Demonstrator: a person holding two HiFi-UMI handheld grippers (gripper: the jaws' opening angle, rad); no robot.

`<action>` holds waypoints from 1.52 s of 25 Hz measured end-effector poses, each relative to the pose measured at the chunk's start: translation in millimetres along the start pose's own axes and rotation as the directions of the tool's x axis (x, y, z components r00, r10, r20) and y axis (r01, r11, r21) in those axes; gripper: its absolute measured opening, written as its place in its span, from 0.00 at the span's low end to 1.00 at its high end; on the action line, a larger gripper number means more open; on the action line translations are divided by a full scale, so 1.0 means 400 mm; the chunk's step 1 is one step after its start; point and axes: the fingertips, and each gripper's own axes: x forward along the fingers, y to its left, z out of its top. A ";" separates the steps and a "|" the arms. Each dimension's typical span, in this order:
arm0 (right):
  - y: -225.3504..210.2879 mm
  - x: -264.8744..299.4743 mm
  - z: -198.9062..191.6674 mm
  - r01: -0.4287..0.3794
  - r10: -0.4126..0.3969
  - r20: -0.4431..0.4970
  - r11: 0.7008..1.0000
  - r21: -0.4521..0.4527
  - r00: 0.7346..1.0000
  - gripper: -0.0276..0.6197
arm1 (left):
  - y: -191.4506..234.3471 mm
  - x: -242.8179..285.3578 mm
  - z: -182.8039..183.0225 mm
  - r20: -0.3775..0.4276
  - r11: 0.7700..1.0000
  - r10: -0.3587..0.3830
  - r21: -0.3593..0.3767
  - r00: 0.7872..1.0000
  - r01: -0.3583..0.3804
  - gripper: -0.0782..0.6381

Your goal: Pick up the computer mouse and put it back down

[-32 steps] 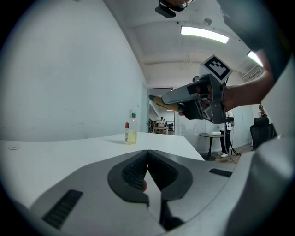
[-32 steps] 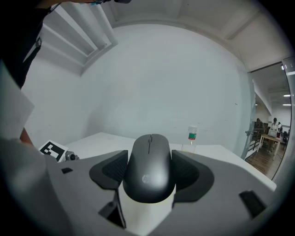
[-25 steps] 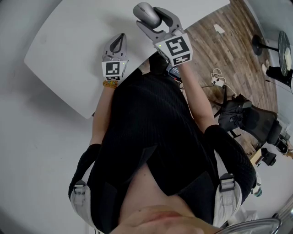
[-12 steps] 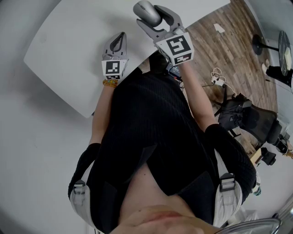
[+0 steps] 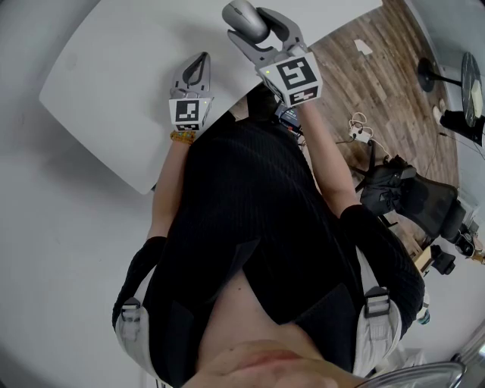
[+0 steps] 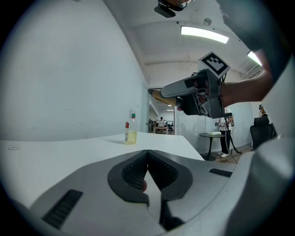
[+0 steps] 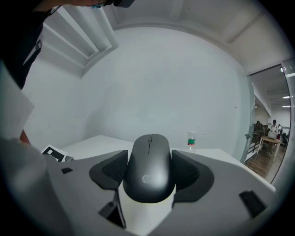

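Observation:
A dark grey computer mouse (image 5: 242, 18) is held above the white table (image 5: 114, 83), with my right gripper (image 5: 255, 23) shut on its sides. In the right gripper view the mouse (image 7: 150, 170) fills the gap between the two padded fingers (image 7: 110, 171), logo facing the camera. My left gripper (image 5: 201, 61) rests low over the table near its front edge, shut and holding nothing. In the left gripper view its pads (image 6: 133, 168) meet at the tip, and the right gripper (image 6: 184, 94) hangs in the air to the upper right.
A small plastic bottle (image 6: 131, 131) with yellowish liquid stands far back on the table, and the bottle (image 7: 191, 139) also shows behind the mouse. To the right lie wooden floor (image 5: 364, 76), cables (image 5: 360, 132), a black office chair (image 5: 413, 197) and a round side table (image 6: 213, 136).
My right gripper with the mouse has drifted slightly up and to the right. The left gripper has stayed where it was.

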 end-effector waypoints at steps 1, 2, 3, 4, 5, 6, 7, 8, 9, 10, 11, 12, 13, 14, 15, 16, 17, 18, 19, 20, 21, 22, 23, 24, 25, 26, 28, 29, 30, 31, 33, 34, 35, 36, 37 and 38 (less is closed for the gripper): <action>0.000 -0.001 -0.001 0.000 0.000 -0.001 1.000 0.001 1.000 0.48 | -0.001 -0.001 0.000 0.000 1.000 0.000 0.000 1.000 0.000 0.13; 0.000 -0.001 -0.002 0.001 -0.001 -0.002 1.000 0.000 1.000 0.48 | -0.001 -0.001 -0.001 0.001 1.000 0.000 0.000 1.000 0.000 0.13; 0.000 -0.001 -0.001 0.002 -0.002 -0.001 1.000 0.000 1.000 0.48 | -0.002 -0.002 -0.001 0.002 1.000 0.000 0.000 1.000 0.000 0.13; 0.001 -0.001 0.000 0.002 -0.002 0.001 1.000 0.002 1.000 0.48 | -0.001 -0.003 -0.002 0.002 1.000 0.001 0.000 1.000 -0.001 0.13; 0.001 0.000 0.001 0.002 -0.002 0.003 1.000 0.004 1.000 0.48 | -0.001 -0.004 -0.002 0.002 1.000 0.001 0.000 1.000 -0.001 0.13; 0.002 0.001 0.002 0.001 -0.001 0.003 1.000 0.006 1.000 0.48 | -0.001 -0.004 -0.002 0.002 1.000 0.001 0.000 1.000 -0.001 0.13; 0.000 0.001 0.002 0.004 -0.004 0.004 1.000 0.007 1.000 0.48 | 0.000 -0.004 -0.002 0.002 1.000 0.001 0.000 1.000 -0.001 0.13; -0.003 0.001 0.002 0.009 -0.009 0.004 1.000 0.007 1.000 0.48 | 0.000 -0.004 -0.001 0.003 1.000 0.000 0.000 1.000 0.000 0.13; -0.005 0.001 0.002 0.012 -0.012 0.003 1.000 0.006 1.000 0.48 | 0.000 -0.003 -0.001 0.003 1.000 0.000 0.000 1.000 0.000 0.13; -0.005 0.001 0.000 0.011 -0.011 0.001 1.000 0.007 1.000 0.48 | 0.000 -0.003 -0.001 0.003 1.000 0.000 0.001 1.000 0.000 0.13; -0.004 0.001 -0.002 0.007 -0.007 -0.002 1.000 0.009 1.000 0.48 | 0.000 -0.002 -0.001 0.003 1.000 0.000 0.001 1.000 0.000 0.13; -0.003 0.001 -0.004 0.003 -0.003 -0.005 1.000 0.010 1.000 0.48 | 0.000 -0.002 0.000 0.003 1.000 0.000 0.001 1.000 0.000 0.13; -0.002 0.002 -0.004 0.000 0.000 -0.005 1.000 0.012 1.000 0.48 | 0.001 -0.002 0.000 0.003 1.000 0.000 0.000 1.000 0.000 0.13; -0.002 0.002 -0.004 -0.002 0.002 -0.005 1.000 0.014 1.000 0.48 | 0.001 -0.002 0.001 0.003 1.000 0.000 -0.001 1.000 0.000 0.13; -0.002 0.002 -0.004 -0.002 0.002 -0.005 1.000 0.015 1.000 0.48 | 0.001 -0.003 0.001 0.003 1.000 0.000 -0.001 1.000 0.000 0.13; -0.003 0.002 -0.003 -0.001 0.001 -0.005 1.000 0.016 1.000 0.48 | 0.001 -0.003 0.002 0.004 1.000 0.000 -0.001 1.000 0.000 0.13; -0.004 0.002 -0.003 0.001 -0.001 -0.005 1.000 0.016 1.000 0.48 | 0.001 -0.003 0.002 0.004 1.000 0.000 -0.002 1.000 0.000 0.13; -0.005 0.001 -0.004 0.002 -0.002 -0.005 1.000 0.017 1.000 0.48 | 0.000 -0.003 0.002 0.004 1.000 0.000 -0.002 1.000 0.000 0.13; -0.006 0.001 -0.004 0.004 -0.003 -0.006 1.000 0.017 1.000 0.48 | 0.000 -0.003 0.002 0.004 1.000 0.000 -0.003 1.000 0.000 0.13; -0.007 0.000 -0.005 0.006 -0.005 -0.006 1.000 0.016 1.000 0.48 | 0.000 -0.003 0.002 0.004 1.000 -0.001 -0.002 1.000 0.001 0.13; -0.010 0.000 -0.006 0.009 -0.009 -0.006 1.000 0.013 1.000 0.48 | 0.000 -0.003 0.002 0.004 1.000 -0.001 -0.002 1.000 0.001 0.13; -0.012 0.000 -0.006 0.012 -0.012 -0.005 1.000 0.011 1.000 0.48 | 0.000 -0.003 0.002 0.004 1.000 -0.001 -0.003 1.000 0.001 0.13; -0.013 0.000 -0.008 0.015 -0.015 -0.006 1.000 0.010 1.000 0.48 | 0.000 -0.004 0.002 0.004 1.000 0.000 -0.003 1.000 0.000 0.13; -0.015 0.000 -0.009 0.018 -0.018 -0.007 1.000 0.009 1.000 0.48 | 0.000 -0.004 0.002 0.004 1.000 0.000 -0.002 1.000 0.000 0.13; -0.015 -0.001 -0.010 0.020 -0.020 -0.008 1.000 0.009 1.000 0.48 | 0.000 -0.005 0.002 0.004 1.000 0.000 -0.002 1.000 0.000 0.13; -0.015 -0.001 -0.010 0.020 -0.019 -0.009 1.000 0.010 1.000 0.48 | 0.000 -0.004 0.002 0.004 1.000 0.000 -0.003 1.000 0.000 0.13; -0.015 0.000 -0.011 0.017 -0.017 -0.010 1.000 0.013 1.000 0.48 | 0.000 -0.003 0.003 0.004 1.000 0.000 -0.003 1.000 0.000 0.13; -0.016 0.001 -0.011 0.018 -0.018 -0.009 1.000 0.013 1.000 0.48 | 0.001 -0.003 0.003 0.004 1.000 0.001 -0.001 1.000 -0.001 0.13; -0.018 0.001 -0.012 0.022 -0.022 -0.009 1.000 0.011 1.000 0.48 | 0.001 -0.003 0.003 0.003 1.000 0.001 0.000 1.000 -0.001 0.13; -0.019 0.001 -0.014 0.025 -0.025 -0.010 1.000 0.010 1.000 0.48 | 0.001 -0.003 0.002 0.003 1.000 0.000 -0.001 1.000 0.000 0.13; -0.019 0.001 -0.022 0.025 -0.025 -0.014 1.000 0.011 1.000 0.48 | 0.000 -0.003 0.000 0.003 1.000 0.000 -0.003 1.000 0.000 0.13; -0.018 0.002 -0.026 0.024 -0.024 -0.016 1.000 0.012 1.000 0.48 | 0.000 -0.004 -0.002 0.003 1.000 0.000 -0.003 1.000 0.000 0.13; -0.018 0.002 -0.028 0.024 -0.024 -0.016 1.000 0.011 1.000 0.48 | 0.000 -0.004 -0.003 0.004 1.000 0.001 -0.003 1.000 -0.001 0.13; -0.018 0.003 -0.028 0.025 -0.025 -0.015 1.000 0.010 1.000 0.48 | 0.000 -0.004 -0.004 0.004 1.000 0.001 -0.003 1.000 -0.001 0.13; -0.019 0.003 -0.028 0.026 -0.025 -0.014 1.000 0.009 1.000 0.48 | 0.001 -0.004 -0.004 0.004 1.000 0.001 -0.003 1.000 -0.001 0.13; -0.019 0.003 -0.030 0.026 -0.026 -0.014 1.000 0.009 1.000 0.48 | 0.001 -0.004 -0.004 0.004 1.000 0.001 -0.002 1.000 -0.001 0.13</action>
